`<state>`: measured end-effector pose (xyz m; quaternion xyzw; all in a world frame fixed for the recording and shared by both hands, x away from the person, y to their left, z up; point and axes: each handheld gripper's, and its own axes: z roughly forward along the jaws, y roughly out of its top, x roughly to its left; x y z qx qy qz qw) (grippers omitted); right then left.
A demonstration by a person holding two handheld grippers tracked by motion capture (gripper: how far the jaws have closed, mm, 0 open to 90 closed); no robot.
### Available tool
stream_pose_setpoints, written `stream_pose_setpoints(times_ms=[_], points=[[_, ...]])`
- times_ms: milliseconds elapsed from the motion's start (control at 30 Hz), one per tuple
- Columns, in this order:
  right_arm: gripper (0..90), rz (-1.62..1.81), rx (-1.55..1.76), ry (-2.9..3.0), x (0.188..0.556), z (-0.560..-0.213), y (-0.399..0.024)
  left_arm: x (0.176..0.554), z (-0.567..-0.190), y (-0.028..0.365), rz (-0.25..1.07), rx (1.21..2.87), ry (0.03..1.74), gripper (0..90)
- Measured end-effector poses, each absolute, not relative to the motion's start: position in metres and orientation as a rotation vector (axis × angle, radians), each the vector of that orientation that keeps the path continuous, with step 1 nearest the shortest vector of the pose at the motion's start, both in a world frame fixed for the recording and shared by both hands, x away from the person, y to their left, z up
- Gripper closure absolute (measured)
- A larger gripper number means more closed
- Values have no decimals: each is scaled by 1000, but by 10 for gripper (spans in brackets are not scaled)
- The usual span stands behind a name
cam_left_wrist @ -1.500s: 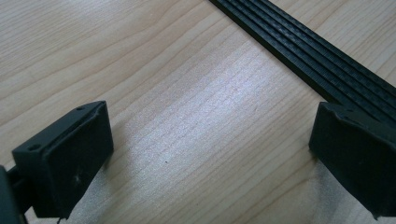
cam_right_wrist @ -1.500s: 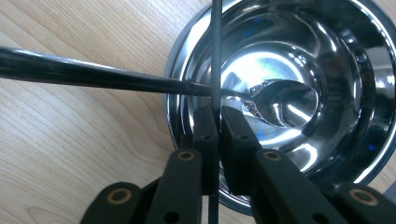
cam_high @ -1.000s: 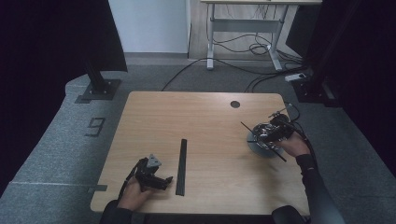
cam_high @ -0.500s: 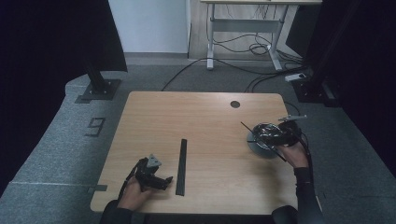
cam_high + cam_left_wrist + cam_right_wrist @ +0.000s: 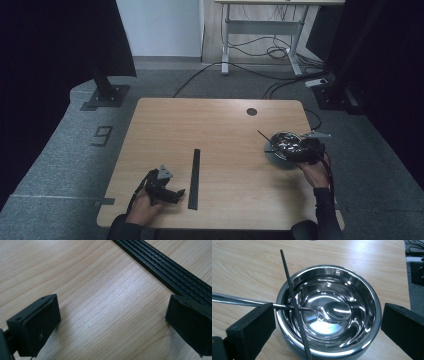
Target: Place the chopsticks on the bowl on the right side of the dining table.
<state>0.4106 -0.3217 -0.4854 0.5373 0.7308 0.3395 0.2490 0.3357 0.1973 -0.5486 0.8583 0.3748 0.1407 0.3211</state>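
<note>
A shiny steel bowl [image 5: 357,290] stands near the right edge of the wooden table [image 5: 215,125]. A spoon [image 5: 335,311] lies in it, its handle [image 5: 234,300] reaching out over the left rim. A thin black chopstick [image 5: 292,290] rests slantwise across the bowl. My right gripper [image 5: 324,332] hovers close over the bowl [image 5: 277,157]. Its jaws have just been opening and stand wide, one on each side of the bowl and not touching it. My left gripper [image 5: 112,325] is open low over bare wood, beside a ribbed black strip [image 5: 165,272].
The black strip [image 5: 194,177] lies lengthwise in the table's front middle. A round cable hole [image 5: 251,111] sits at the back right. Beyond the table are a desk frame [image 5: 260,30], floor cables [image 5: 280,55] and black stands [image 5: 105,92].
My right gripper has shifted slightly right and sunk toward the bowl, jaws spreading. The left hand has stayed where it was.
</note>
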Motion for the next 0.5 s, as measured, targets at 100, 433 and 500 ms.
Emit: stream_pose_setpoints(times_ms=[100, 433, 500], points=[[0, 885, 1461, 1979, 410, -489, -324, 336, -549, 197, 370, 2255, 985, 0], [1, 811, 1463, 2014, 414, -497, -326, 336, -549, 197, 370, 2255, 985, 0], [2, 793, 1471, 2017, 414, -499, -327, 336, -549, 197, 370, 2255, 985, 0]])
